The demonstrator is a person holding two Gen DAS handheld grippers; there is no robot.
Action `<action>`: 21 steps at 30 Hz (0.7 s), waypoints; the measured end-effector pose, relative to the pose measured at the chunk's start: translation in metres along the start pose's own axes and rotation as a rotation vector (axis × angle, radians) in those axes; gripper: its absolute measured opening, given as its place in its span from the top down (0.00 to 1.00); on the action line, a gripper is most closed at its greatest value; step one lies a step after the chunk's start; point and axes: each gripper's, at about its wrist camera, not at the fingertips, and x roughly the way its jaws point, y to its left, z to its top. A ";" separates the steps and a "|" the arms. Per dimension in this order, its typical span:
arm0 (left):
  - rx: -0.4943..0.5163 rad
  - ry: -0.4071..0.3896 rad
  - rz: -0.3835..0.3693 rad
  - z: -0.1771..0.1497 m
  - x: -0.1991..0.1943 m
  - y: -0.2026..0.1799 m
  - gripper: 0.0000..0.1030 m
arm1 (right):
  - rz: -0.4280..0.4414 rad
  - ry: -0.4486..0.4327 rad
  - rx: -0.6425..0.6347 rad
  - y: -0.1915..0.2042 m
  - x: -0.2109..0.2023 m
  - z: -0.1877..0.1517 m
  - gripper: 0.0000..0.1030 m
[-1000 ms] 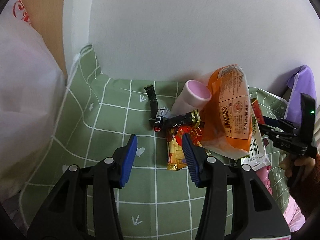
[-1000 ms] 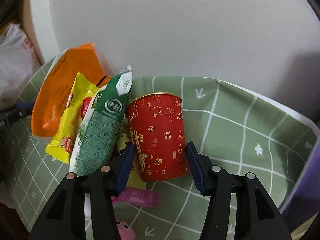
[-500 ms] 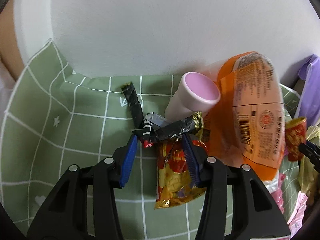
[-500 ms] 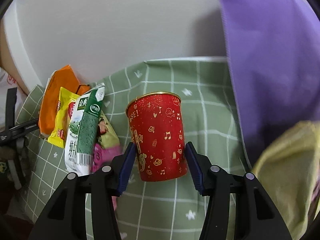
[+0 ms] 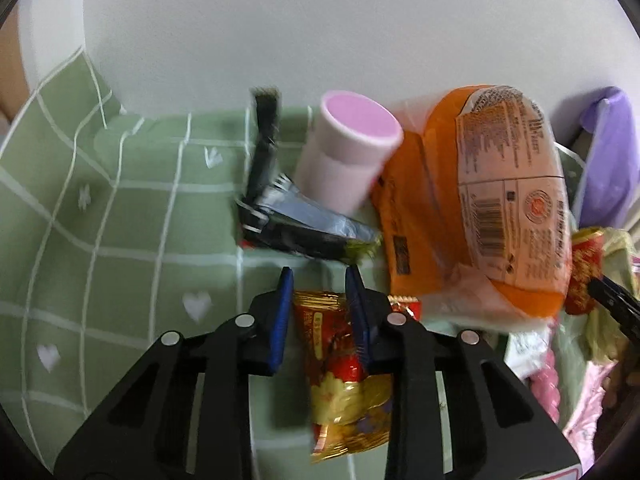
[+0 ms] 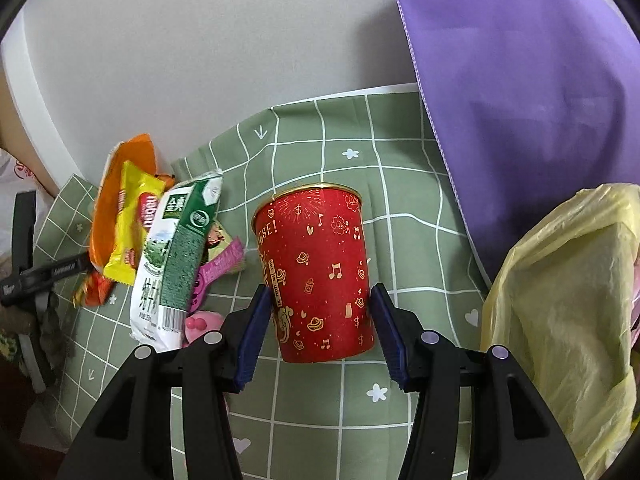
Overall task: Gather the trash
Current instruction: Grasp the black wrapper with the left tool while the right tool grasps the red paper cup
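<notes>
Left wrist: left gripper [image 5: 319, 280] pinching red-gold wrapper [image 5: 344, 364] on green cloth [image 5: 120, 248]. Right wrist: right gripper [image 6: 320, 312] clamped around red cup [image 6: 316, 272].

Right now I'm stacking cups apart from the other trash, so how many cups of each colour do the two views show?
red cup: 1
pink cup: 1
Total: 2
</notes>
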 end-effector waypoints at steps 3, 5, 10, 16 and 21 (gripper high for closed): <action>-0.024 0.000 -0.057 -0.011 -0.015 0.000 0.75 | 0.010 -0.020 -0.009 0.004 -0.004 0.000 0.53; -0.044 -0.022 -0.076 -0.017 -0.028 0.001 0.71 | 0.017 -0.033 -0.016 0.006 -0.009 -0.001 0.53; -0.051 -0.108 -0.080 -0.021 -0.055 0.011 0.64 | 0.024 -0.056 -0.032 0.011 -0.020 -0.007 0.53; -0.020 -0.098 0.014 0.012 -0.029 0.015 0.63 | 0.032 -0.053 -0.023 0.010 -0.024 -0.012 0.53; -0.015 -0.096 0.068 0.023 -0.013 0.021 0.62 | 0.024 -0.066 -0.036 0.013 -0.033 -0.014 0.53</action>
